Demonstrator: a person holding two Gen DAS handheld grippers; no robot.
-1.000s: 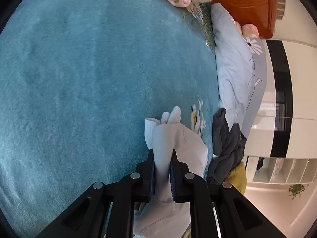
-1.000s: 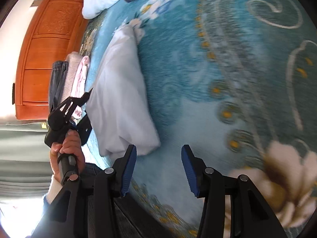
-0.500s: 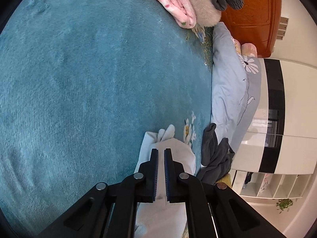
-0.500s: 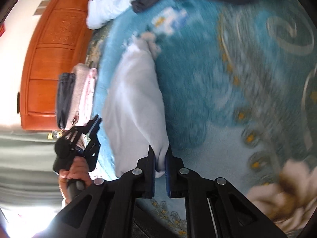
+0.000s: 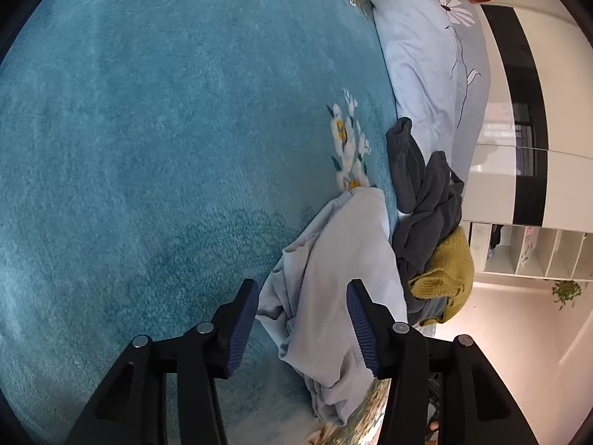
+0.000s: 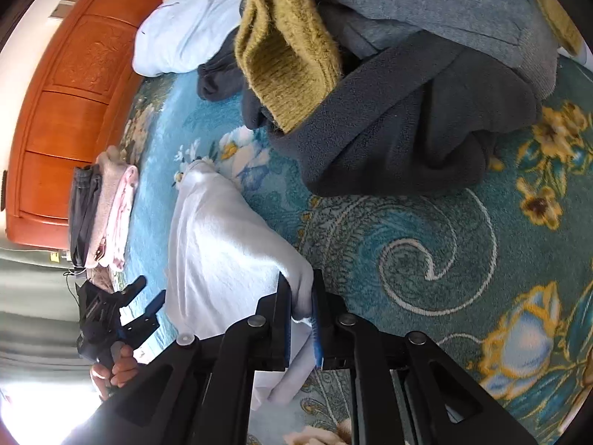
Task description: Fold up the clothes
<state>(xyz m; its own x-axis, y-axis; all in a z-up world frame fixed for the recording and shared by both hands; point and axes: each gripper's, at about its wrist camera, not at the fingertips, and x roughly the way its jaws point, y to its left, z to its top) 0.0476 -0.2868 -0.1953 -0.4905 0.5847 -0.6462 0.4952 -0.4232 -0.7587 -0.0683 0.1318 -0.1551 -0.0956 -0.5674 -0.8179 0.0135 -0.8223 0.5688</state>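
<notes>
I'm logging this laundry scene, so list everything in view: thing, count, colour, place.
white garment: 1, white, on the blanket, one corner pinched by the right jaws
dark fleece: 1, charcoal, heaped beyond it
mustard sweater: 1, yellow-green, atop the heap
folded stack: 1, grey and pink, near the headboard
pillow: 1, pale blue, beside the headboard
blanket: 1, teal, floral
headboard: 1, orange wood
left gripper: jaws open over the garment
right gripper: jaws closed
hand: 1, holding the left gripper
</notes>
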